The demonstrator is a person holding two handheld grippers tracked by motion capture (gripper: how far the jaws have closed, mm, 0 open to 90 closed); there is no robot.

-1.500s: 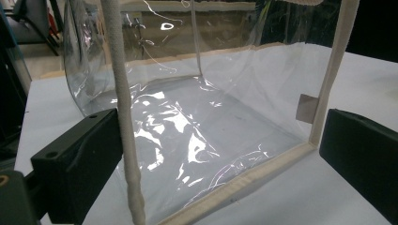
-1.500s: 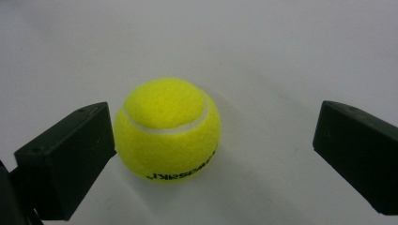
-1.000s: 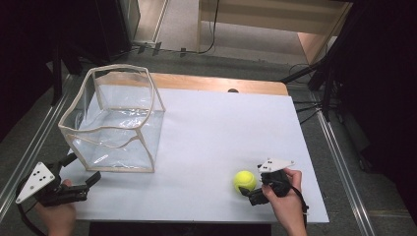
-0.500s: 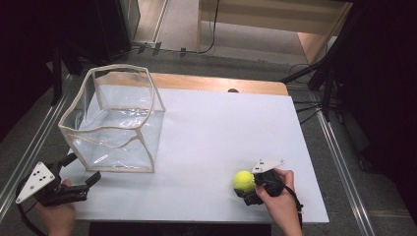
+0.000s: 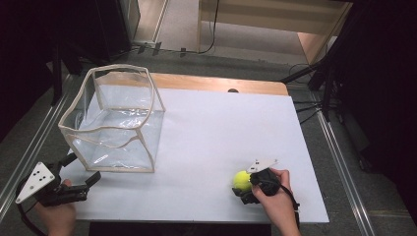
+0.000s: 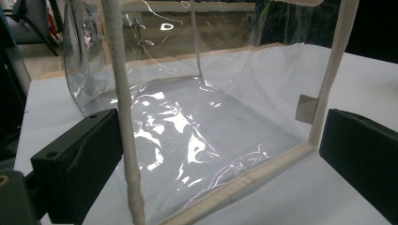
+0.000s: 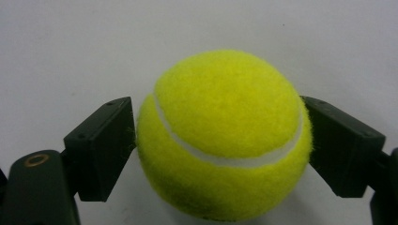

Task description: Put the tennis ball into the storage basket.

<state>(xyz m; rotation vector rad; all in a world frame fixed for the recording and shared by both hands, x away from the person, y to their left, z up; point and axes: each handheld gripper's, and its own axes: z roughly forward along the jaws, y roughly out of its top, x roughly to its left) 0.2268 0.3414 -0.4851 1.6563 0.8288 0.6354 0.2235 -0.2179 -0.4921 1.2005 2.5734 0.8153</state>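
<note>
Now that my right gripper (image 7: pixel 218 140) has slid in, its 2 jaws clamp the tennis ball (image 7: pixel 224 136) — ready to lift; my left gripper (image 6: pixel 220 154) waits, jaws apart

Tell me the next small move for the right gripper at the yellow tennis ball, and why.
Probably lift it straight up. The right gripper has both black jaws pressed against the fuzzy yellow tennis ball, which rests on the white table. The clear soft-walled plastic box stands open-topped to the left.

L tool (image 5: pixel 81 169) low, jaws wide apart; R tool (image 5: pixel 242 187) jaws pressed against something's sides.
</note>
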